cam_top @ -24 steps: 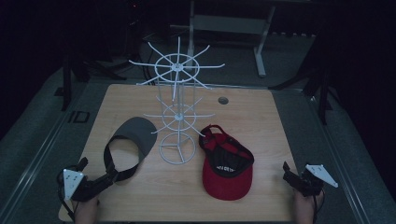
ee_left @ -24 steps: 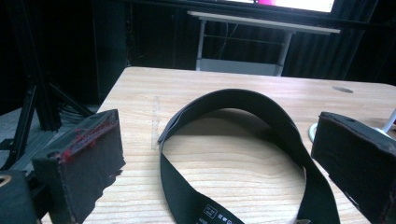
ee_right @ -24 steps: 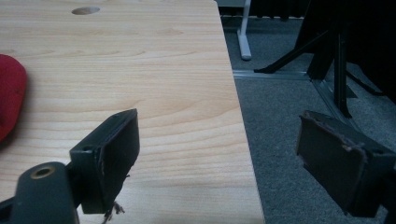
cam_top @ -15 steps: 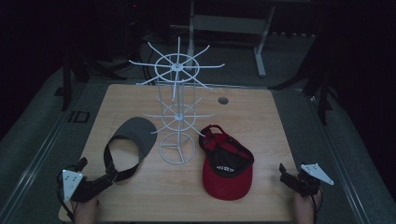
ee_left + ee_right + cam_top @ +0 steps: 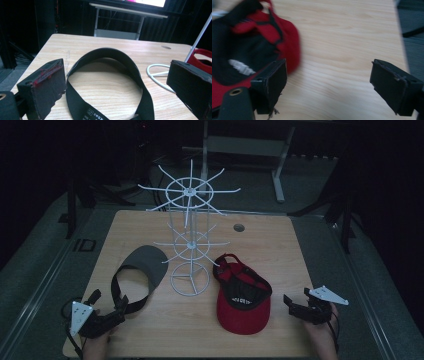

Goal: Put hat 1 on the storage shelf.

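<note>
A big wooden table (image 5: 280, 245) has a small round hole (image 5: 239, 227). A metal desk frame (image 5: 245, 145) stands behind it.

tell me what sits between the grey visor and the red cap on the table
The white wire rack stands between the grey visor and the red cap, its round base on the table. The high view shows this.

You're in a dark lab/studio: bare wooden table (image 5: 280, 250) with a cable hole (image 5: 239, 227), black surrounds, metal-framed bench (image 5: 245, 145) behind, grey floor.
</note>
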{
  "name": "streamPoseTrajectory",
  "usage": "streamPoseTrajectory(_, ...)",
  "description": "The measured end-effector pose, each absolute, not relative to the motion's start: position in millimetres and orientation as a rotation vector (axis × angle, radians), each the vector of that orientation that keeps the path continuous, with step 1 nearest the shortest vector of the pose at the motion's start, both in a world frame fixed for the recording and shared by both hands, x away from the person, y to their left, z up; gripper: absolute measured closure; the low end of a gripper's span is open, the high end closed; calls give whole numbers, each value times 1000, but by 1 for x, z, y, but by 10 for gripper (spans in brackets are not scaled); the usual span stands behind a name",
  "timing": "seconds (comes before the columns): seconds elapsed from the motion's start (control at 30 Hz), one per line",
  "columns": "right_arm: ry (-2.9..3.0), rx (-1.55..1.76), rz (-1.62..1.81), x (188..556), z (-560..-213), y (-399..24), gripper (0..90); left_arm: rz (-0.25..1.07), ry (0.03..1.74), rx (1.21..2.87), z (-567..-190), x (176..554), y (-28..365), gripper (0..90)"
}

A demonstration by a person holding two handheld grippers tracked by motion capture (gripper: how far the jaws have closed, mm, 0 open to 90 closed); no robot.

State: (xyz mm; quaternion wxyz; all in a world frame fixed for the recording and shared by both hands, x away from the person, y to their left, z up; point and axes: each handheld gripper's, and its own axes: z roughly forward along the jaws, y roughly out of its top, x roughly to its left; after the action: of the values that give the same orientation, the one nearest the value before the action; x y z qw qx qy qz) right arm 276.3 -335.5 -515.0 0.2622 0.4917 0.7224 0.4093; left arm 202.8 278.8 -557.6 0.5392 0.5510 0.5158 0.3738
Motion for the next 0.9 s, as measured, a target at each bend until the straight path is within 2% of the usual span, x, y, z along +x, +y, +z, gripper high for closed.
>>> streamPoseTrajectory(0.17,2010,1297,1166,284,-502,-323,153,861,1225,1327,-557,203,276,27)
streamPoseTrajectory(0.23,2057,1260,1183,292,-493,-311,216,858,1229,1333,-556,203,274,27)
streamPoseTrajectory(0.37,2100,1227,1179,302,-492,-299,244,848,1226,1331,-556,202,274,27)
streamPoseTrajectory(0.4,2129,1212,1170,311,-494,-290,270,851,1226,1329,-556,202,275,27)
streamPoseTrajectory(0.67,2223,1168,1090,341,-508,-265,270,825,1236,1329,-557,202,277,27)
streamPoseTrajectory(0.9,2294,1068,981,352,-517,-247,299,814,1234,1336,-558,203,276,27)
